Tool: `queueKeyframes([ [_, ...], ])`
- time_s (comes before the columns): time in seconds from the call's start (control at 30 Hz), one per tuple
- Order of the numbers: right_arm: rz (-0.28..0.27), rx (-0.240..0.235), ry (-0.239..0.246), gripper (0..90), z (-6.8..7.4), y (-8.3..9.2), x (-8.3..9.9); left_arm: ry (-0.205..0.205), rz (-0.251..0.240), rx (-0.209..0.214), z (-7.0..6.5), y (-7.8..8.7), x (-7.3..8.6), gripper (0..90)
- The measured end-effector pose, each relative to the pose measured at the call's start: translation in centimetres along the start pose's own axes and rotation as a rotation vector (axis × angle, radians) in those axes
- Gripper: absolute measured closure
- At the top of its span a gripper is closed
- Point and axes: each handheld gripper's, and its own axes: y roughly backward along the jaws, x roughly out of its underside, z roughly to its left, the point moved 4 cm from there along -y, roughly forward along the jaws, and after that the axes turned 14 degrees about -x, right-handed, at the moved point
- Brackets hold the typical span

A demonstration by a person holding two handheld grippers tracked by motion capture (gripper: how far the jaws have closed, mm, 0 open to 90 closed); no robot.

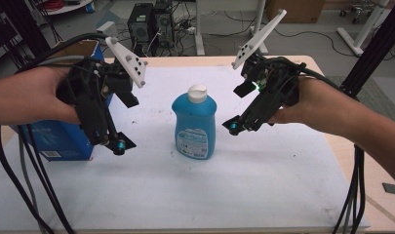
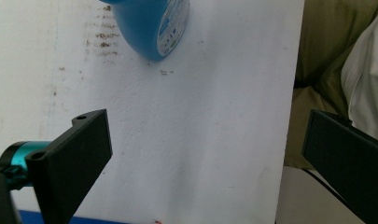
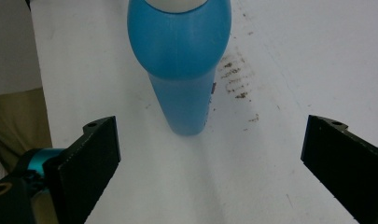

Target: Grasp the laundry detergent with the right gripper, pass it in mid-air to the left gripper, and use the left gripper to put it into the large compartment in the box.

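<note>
high view: blue bottle (image 1: 195, 123) upright mid-bench, white cap on
left gripper (image 1: 121, 122): jaws wide apart, empty
right gripper (image 1: 237, 107): jaws wide apart, empty

High view looks down from above — both gripper views closely share the blue bottle (image 1: 195, 124).

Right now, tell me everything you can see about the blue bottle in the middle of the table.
The blue bottle looks like glossy plastic, with rounded shoulders, a white cap and a white-and-blue label on its front. It stands upright with the cap on, on the white sheet near the table's middle, beside some brown smudges. Nothing grips it: it stands between the left gripper and the right gripper, both open and clear of it.
</note>
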Motion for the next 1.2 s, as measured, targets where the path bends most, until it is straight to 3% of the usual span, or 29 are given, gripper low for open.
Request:
queueKeyframes([
  [0.23, -0.055, 0.001, -0.006, 3.7, -0.1, -0.9, 0.5, 0.000, -0.002, 0.001, 0.0, -0.2, 0.0, 1.6],
  [0.27, -0.086, 0.001, -0.010, 3.7, -0.2, -1.6, 0.8, 0.001, -0.002, 0.001, 0.1, -0.2, 0.1, 1.6],
  [0.7, -0.131, -0.014, -0.014, 3.7, -0.4, -4.1, 1.7, 0.002, -0.001, 0.000, 0.0, -0.2, 0.4, 1.6],
  [1.2, -0.178, -0.028, 0.001, 3.7, -0.7, -6.4, 0.9, 0.008, -0.003, 0.001, 0.1, -0.3, 0.5, 1.6],
])
